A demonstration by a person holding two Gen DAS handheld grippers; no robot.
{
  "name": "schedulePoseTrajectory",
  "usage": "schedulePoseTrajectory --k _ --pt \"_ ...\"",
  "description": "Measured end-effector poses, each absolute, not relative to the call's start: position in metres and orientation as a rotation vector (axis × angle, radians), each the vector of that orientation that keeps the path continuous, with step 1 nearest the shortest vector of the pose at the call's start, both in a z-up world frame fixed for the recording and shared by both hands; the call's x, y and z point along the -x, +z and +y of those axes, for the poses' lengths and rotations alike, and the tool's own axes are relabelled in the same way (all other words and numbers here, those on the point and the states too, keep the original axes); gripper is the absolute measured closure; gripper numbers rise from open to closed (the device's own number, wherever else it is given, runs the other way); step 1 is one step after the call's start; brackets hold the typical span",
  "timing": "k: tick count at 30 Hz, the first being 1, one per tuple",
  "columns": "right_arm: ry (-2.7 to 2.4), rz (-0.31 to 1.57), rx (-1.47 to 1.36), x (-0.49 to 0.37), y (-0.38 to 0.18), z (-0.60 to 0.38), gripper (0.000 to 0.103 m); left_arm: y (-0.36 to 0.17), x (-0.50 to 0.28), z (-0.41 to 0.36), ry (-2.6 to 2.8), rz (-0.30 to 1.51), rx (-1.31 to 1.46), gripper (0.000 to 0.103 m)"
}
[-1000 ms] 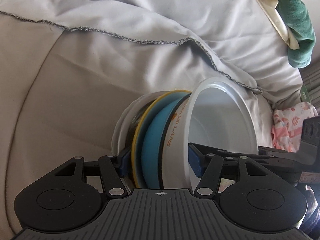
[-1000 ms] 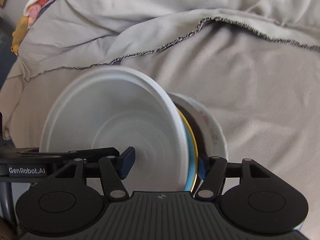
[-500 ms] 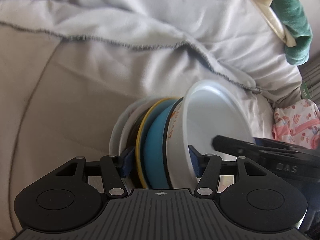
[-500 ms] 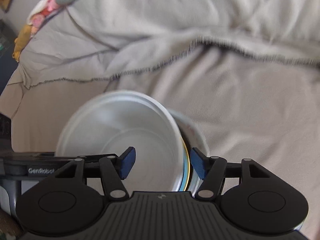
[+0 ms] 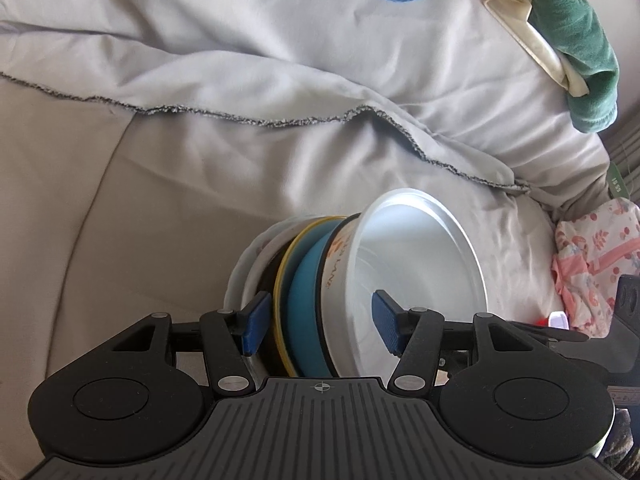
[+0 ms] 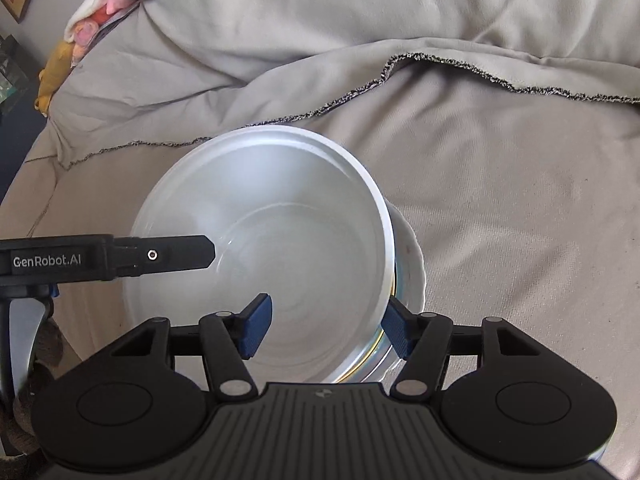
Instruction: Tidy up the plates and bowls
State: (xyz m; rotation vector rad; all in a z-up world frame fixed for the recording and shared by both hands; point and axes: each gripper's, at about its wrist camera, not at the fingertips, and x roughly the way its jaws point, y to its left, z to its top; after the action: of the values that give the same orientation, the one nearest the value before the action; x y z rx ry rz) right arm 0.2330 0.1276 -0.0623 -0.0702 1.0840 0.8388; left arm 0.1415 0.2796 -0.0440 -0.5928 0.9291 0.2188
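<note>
Nested dishware is shown held on edge between two claws above a bed. Nearest the left wrist camera, the left claw (image 5: 318, 322) is set astride the stack (image 5: 304, 304), one blue pad against the outermost white plate (image 5: 240, 276) and the other inside the white bowl (image 5: 420, 280); the pads appear to press the whole stack together, so this claw is judged closed on it. The grip across all layers presumably keeps the pieces from sliding apart while tilted. From back to mouth, the stack is seen to comprise the white plate, a dark piece, a yellow-rimmed plate (image 5: 282, 280), a blue bowl (image 5: 304, 300) and the white bowl, whose outer wall carries orange lettering. Nothing is held inside the white bowl (image 6: 280, 240).

In the right wrist view, the right claw (image 6: 328, 328) is placed over the bowl's rim, one pad inside and one outside; whether it pinches or stands slightly apart cannot be told. The left claw's finger (image 6: 176, 252) is visible reaching into the bowl.

Beyond the stack, a grey sheet (image 5: 200, 208) and a blanket with a frayed hem (image 5: 280, 122) are spread. Farther off lie a green towel (image 5: 576, 52) and a pink patterned cloth (image 5: 592, 264).
</note>
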Motion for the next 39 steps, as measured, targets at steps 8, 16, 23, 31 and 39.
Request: schedulePoseTrajectory --k 8,16,23,31,39 --pt "0.887 1.039 0.029 -0.23 -0.051 0.124 0.042 -0.04 -0.138 0.286 0.251 0.911 0.589 0.049" --pt "0.86 1.023 0.034 -0.23 -0.048 0.12 0.044 -0.028 -0.129 0.287 0.191 0.863 0.635 0.05" --pt "0.865 1.037 0.03 -0.231 -0.053 0.122 0.047 -0.025 -0.132 0.284 0.19 0.855 0.628 0.053" --pt "0.887 1.009 0.024 -0.227 -0.044 0.127 0.049 -0.038 -0.132 0.291 0.226 0.88 0.646 0.056" --pt "0.883 0.992 0.032 -0.225 -0.043 0.124 0.049 -0.035 -0.127 0.293 0.242 0.879 0.661 0.06"
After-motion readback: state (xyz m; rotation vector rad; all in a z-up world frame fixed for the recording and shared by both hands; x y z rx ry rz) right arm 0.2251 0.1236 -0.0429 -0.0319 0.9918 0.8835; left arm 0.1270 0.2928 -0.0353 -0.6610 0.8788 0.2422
